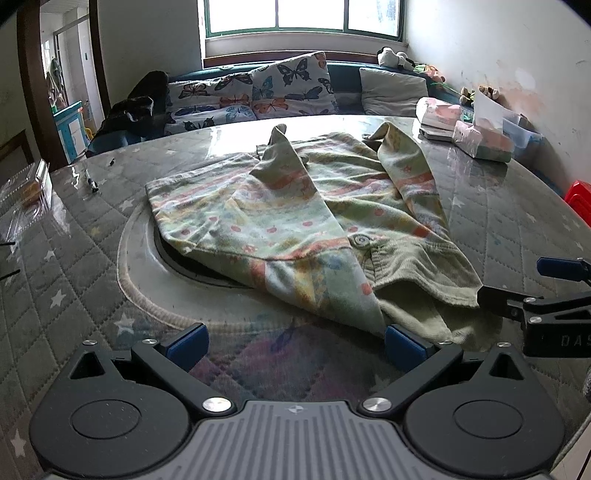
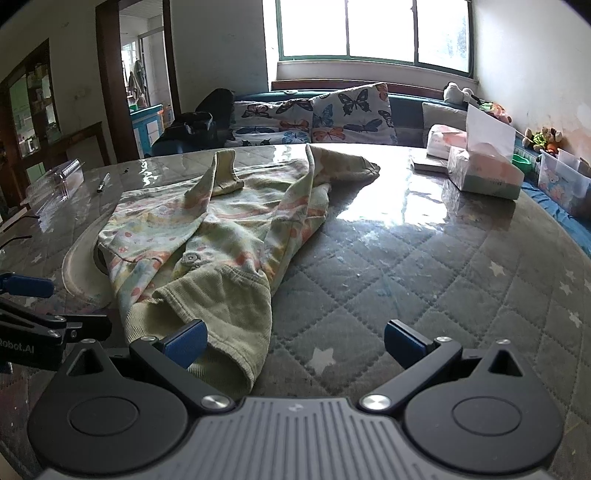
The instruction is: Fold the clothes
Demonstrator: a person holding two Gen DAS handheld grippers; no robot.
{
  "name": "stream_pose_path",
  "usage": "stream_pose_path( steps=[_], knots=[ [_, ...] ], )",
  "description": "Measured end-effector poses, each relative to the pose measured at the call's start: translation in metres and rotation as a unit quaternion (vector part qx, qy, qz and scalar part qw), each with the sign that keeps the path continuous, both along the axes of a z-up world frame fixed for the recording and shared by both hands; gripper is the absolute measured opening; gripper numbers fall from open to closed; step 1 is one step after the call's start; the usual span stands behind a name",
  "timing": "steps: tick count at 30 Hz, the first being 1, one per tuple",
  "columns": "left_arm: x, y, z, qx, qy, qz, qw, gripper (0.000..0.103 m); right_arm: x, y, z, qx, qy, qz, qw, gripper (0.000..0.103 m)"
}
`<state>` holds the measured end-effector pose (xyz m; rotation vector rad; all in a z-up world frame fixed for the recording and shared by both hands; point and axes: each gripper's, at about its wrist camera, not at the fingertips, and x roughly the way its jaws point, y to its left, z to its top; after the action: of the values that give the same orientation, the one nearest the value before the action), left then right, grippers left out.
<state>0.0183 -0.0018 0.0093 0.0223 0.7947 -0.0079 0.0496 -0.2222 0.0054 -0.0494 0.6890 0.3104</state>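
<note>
I see through two fisheye cameras, one behind each gripper, both low over the quilted table and facing the window and sofa. My left view looks across the left gripper, jaws wide apart, at the garment close ahead. My right view sits further right, over the right gripper, also spread wide, with the garment left of centre. Both share the garment, the tissue boxes and butterfly cushions. Each catches the other gripper at its frame edge.
</note>
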Motion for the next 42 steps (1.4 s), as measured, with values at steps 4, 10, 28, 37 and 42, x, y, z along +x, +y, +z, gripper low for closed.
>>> stream_pose_path(
  steps=[4,10,28,37,42],
  knots=[
    [0.005,0.0,0.001,0.003,-0.001,0.0,1.0,0.103,0.004,0.002,0.001,-0.001,-0.001,0.004,1.0,0.103],
    [0.01,0.0,0.0,0.002,0.002,-0.002,1.0,0.103,0.01,0.005,0.003,-0.003,-0.002,0.009,1.0,0.103],
    [0.032,0.003,0.01,0.014,-0.008,-0.001,0.9999,0.103,0.036,0.014,0.017,-0.008,-0.012,0.031,0.999,0.097],
    [0.069,0.015,0.03,0.011,-0.035,0.017,0.9992,0.103,0.08,0.016,0.041,-0.01,-0.028,0.03,0.999,0.087],
    [0.097,0.015,0.038,0.022,-0.05,0.021,0.9983,0.103,0.119,0.019,0.052,-0.001,-0.028,0.022,0.999,0.079]
  ],
)
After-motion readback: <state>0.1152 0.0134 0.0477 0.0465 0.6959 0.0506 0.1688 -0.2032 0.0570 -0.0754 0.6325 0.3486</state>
